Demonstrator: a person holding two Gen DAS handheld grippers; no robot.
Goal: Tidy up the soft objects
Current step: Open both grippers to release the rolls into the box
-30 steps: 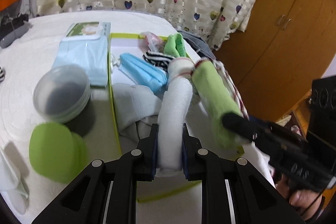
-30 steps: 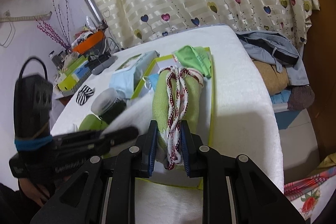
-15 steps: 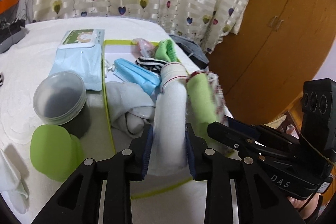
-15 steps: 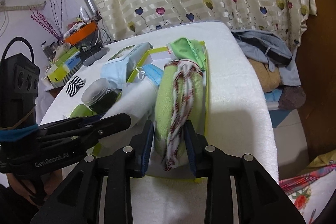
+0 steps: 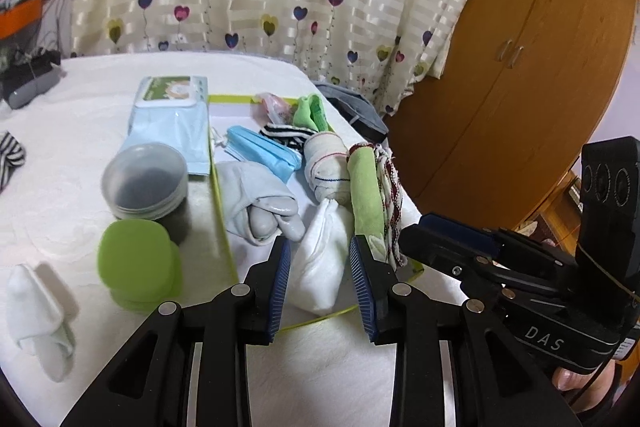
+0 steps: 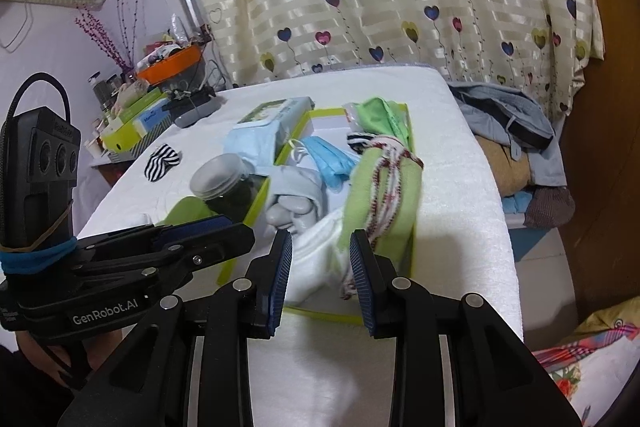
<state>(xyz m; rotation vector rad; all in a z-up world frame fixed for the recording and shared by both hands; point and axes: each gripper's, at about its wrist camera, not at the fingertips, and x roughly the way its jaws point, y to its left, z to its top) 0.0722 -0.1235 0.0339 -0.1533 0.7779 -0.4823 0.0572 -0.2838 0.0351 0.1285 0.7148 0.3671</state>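
A lime-rimmed tray (image 5: 218, 187) on the white table holds the soft things. A rolled white cloth (image 5: 324, 267) lies at its near end. Beside it on the right lies a rolled green towel with red-and-white trim (image 5: 366, 195), (image 6: 384, 195). My left gripper (image 5: 320, 247) hovers open just short of the white cloth, pads clear of it. My right gripper (image 6: 321, 239) is open too, its pads apart from the towel's near end. Farther in the tray are a grey glove (image 5: 260, 203), blue face masks (image 5: 260, 151), a stitched white sock (image 5: 326, 167) and a green sock (image 5: 310, 111).
Left of the tray stand a clear jar with dark contents (image 5: 146, 183), a green round sponge (image 5: 136, 259) and a wipes pack (image 5: 172, 119). A white sock (image 5: 36, 307) and a striped cloth (image 5: 10, 155) lie farther left. Folded clothes (image 6: 512, 131) sit past the table's right edge.
Both grippers opened, let go of the white cloth and the green towel, and drew back and upward. The two rolls now lie in the tray.
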